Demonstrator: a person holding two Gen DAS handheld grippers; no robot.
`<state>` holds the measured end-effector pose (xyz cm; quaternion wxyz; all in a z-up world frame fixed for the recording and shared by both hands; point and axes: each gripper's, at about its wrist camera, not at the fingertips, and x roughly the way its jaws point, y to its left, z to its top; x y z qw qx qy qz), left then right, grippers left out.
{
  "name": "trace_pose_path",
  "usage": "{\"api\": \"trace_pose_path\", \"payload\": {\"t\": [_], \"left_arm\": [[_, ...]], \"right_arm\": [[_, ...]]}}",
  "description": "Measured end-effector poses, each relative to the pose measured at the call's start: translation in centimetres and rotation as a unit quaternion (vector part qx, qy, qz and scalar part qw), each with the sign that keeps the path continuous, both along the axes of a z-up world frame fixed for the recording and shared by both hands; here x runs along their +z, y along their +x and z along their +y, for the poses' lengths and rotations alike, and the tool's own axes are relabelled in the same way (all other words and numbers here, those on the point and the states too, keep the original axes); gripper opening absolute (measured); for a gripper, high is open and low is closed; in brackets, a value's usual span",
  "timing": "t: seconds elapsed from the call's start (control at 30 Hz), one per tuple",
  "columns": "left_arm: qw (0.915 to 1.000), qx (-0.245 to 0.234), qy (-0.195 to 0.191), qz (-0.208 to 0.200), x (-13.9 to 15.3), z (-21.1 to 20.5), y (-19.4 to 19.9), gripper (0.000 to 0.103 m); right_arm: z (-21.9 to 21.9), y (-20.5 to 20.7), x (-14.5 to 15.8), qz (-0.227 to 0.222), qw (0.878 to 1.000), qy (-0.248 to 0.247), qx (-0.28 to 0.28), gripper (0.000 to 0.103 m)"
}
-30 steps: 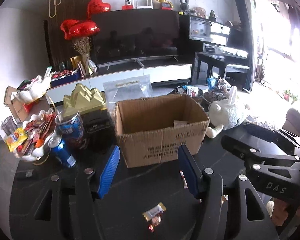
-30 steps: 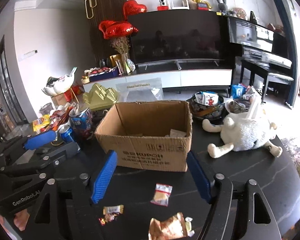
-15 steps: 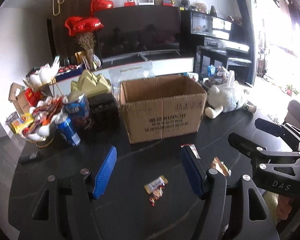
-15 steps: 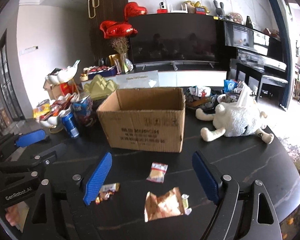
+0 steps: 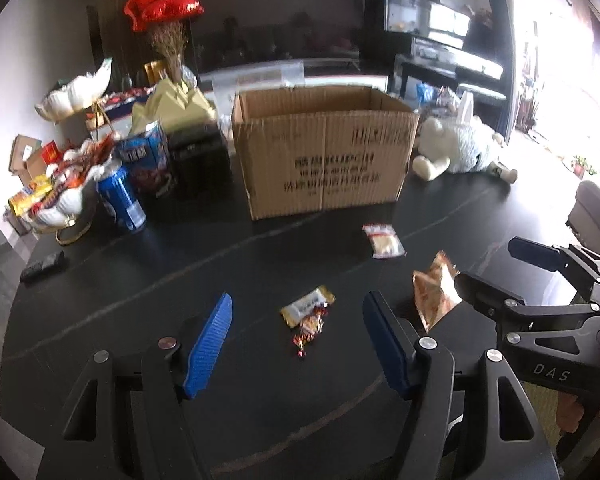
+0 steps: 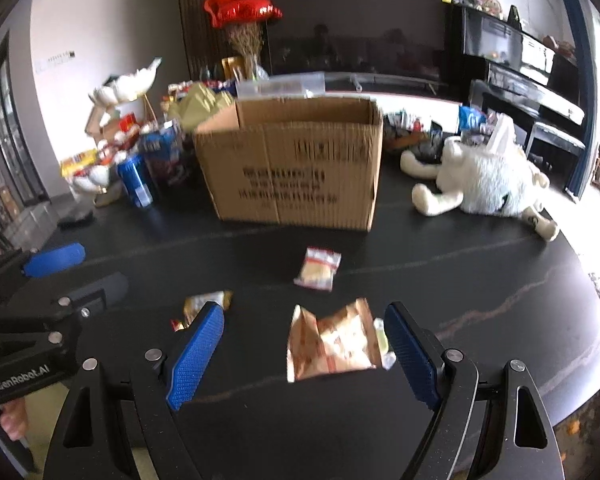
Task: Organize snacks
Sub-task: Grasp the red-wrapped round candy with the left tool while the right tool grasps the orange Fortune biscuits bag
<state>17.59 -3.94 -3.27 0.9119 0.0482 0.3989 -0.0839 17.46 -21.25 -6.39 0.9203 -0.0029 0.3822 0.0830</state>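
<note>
Both pairs of blue-padded fingers are held spread wide, and nothing is gripped by either. Between the fingers of the right gripper [image 6: 300, 354] a crumpled orange snack bag [image 6: 334, 340] is framed, lying on the black table [image 6: 480, 280] nearer the right-hand finger than the left; whether the pad touches it cannot be told. Its long axis is seen to run roughly crosswise, from finger to finger, so a closing pinch would be taken along its length unless the wrist is turned.

Ahead of the left gripper [image 5: 298, 344], a small white-and-gold wrapper [image 5: 307, 306] with a red candy [image 5: 310, 330] just beside it is centred in the gap, lying slantwise.

Farther out, a clear packet with a pale biscuit [image 6: 318, 269] is found between the two grippers and the open cardboard box [image 6: 296, 168], which stands at mid-table and is judged to be the destination. The orange bag is judged the right hand's nearest target; a short drop forward and down would be needed. A plush toy [image 6: 484, 178] and a blue can [image 5: 121, 200] flank the box.
</note>
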Motion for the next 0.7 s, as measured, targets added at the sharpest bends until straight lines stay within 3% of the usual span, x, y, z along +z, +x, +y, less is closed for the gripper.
{"api": "trace_pose_path", "payload": {"t": [0.5, 0.7], "left_arm": [[0.9969, -0.001, -0.015, 0.078, -5.9, 0.2, 2.7, 0.067], [0.9953, -0.004, -0.014, 0.096, -7.6, 0.4, 4.0, 0.064]], "right_arm": [[0.4, 2.3, -5.1, 0.069, 0.998, -0.012, -0.011, 0.083], [1.0, 3.2, -6.2, 0.081, 0.996, -0.041, -0.014, 0.083]]}}
